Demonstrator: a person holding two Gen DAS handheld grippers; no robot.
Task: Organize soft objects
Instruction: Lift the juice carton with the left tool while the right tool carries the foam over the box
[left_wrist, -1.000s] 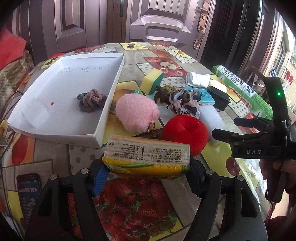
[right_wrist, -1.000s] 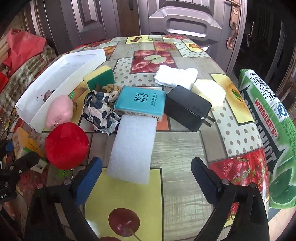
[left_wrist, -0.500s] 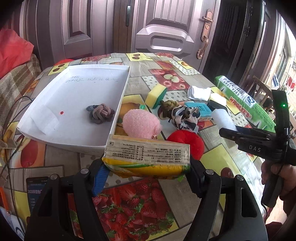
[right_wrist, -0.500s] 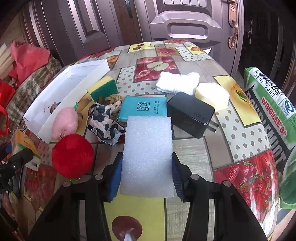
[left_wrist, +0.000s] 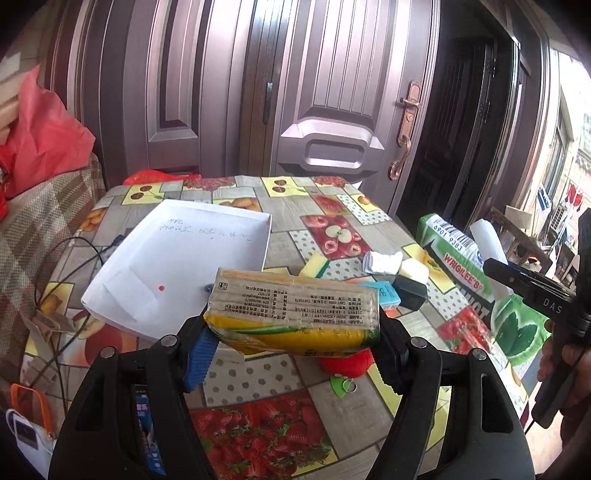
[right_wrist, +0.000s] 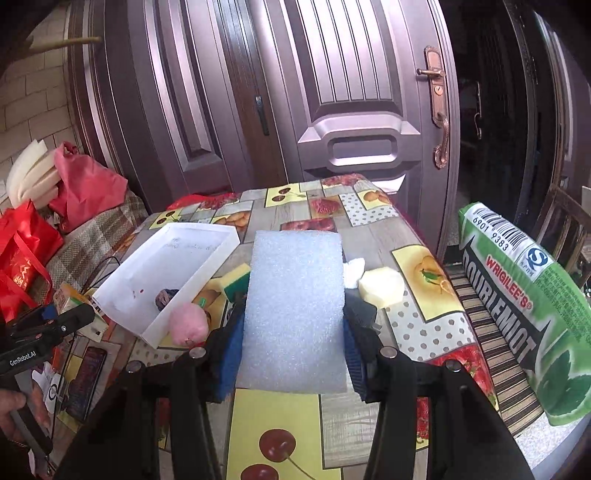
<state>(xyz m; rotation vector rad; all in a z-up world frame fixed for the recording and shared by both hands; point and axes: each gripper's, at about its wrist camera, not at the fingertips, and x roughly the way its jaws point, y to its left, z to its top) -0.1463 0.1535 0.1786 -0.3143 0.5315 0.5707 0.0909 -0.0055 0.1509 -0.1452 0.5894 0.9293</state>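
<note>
Over table (right_wrist: 369, 236), foam sheet (right_wrist: 295, 314) between claw (right_wrist: 291, 354) fingers

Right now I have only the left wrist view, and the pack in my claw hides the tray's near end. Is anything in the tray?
Observer: Yes. The right wrist view shows a dark scrunchie lying in the tray, close to its right wall.
Operator: Anything just outside that wall?
Observer: A pink pom sits on the table against the tray's near right corner, outside it.
Operator: How is the right claw holding its load?
Observer: The right claw is shut on a white foam sheet, pads on its two long edges.
</note>
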